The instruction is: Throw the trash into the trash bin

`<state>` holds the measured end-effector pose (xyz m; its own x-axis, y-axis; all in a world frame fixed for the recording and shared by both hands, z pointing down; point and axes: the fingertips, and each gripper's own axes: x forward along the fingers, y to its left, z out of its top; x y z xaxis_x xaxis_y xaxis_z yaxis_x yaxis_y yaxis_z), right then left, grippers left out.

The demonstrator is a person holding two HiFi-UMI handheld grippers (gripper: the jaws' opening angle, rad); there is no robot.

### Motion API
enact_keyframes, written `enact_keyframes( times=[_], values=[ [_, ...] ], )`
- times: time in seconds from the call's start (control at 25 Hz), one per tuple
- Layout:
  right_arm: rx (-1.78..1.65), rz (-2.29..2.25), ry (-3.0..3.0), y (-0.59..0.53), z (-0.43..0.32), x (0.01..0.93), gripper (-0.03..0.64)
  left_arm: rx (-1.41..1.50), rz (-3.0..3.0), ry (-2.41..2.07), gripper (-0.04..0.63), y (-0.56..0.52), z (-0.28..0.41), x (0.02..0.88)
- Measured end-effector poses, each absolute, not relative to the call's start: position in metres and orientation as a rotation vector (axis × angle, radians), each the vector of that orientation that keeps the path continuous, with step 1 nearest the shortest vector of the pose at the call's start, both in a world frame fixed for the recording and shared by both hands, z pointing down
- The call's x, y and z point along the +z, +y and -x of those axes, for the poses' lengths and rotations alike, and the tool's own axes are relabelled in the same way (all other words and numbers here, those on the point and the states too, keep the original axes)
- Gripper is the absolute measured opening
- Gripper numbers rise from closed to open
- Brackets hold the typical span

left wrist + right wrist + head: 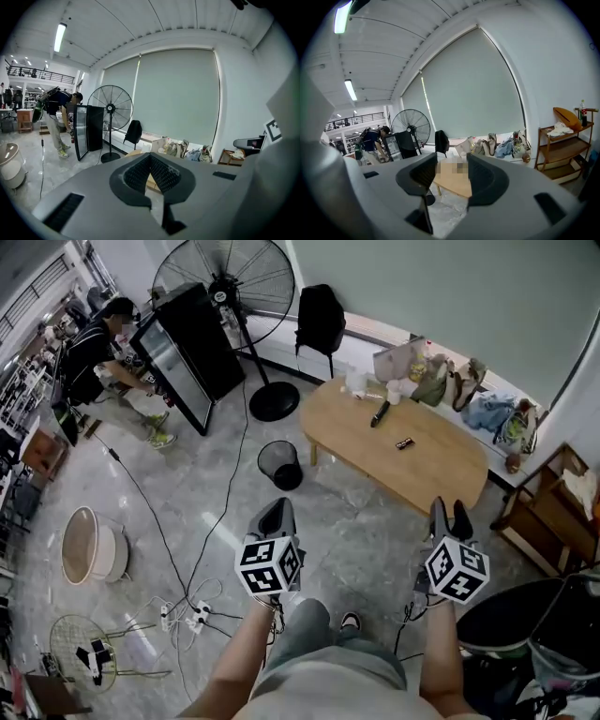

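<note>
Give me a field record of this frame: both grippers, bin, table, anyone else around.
left gripper: jaws together, nothing between them
right gripper: jaws apart, empty
trash bin: black mesh, upright on the floor beside the table's left end in the head view
table: low, wooden; holds a black elongated object and a small dark item
person: bent at a black glass-door cabinet, far left
task state: nothing picked up; both grippers held apart from table and bin

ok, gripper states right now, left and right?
Left gripper: shut, nothing between the jaws.
Right gripper: open, empty.
</note>
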<state>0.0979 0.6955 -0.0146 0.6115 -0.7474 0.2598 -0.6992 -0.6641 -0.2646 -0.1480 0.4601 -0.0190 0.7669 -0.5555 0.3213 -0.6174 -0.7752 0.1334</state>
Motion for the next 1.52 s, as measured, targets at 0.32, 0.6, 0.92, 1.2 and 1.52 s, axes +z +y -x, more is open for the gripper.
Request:
enact_keyframes(
  times=[0.32, 0.6, 0.92, 1.2, 1.52],
  values=[
    [-0.579, 2.744, 1.138, 0.618, -0.144, -0.002, 0.202, 0.386, -2.738, -0.784, 0.009, 0.362, 0.061, -0.006],
    [-0.593, 2.792, 0.984, 0.539, -0.207, 0.002, 0.202, 0.404, -2.799, -0.604, 0.009, 0.263, -0.047, -0.002],
    [-0.567, 2.817, 0.8, 0.436, -0.275, -0.014, 0.202, 0.418, -2.85, -0.454, 0.009, 0.138, -0.142, -0.02],
    [-0.646, 2.853, 0.717, 0.401, -0.321, 0.002, 0.201, 0.496, -2.833, -0.371, 0.009, 0.097, -0.207, 0.006],
    [-0.74, 2.843, 0.665, 0.387, -0.378, 0.044, 0.201, 0.582, -2.8, -0.392, 0.009, 0.072, -0.25, 0.046]
  ],
)
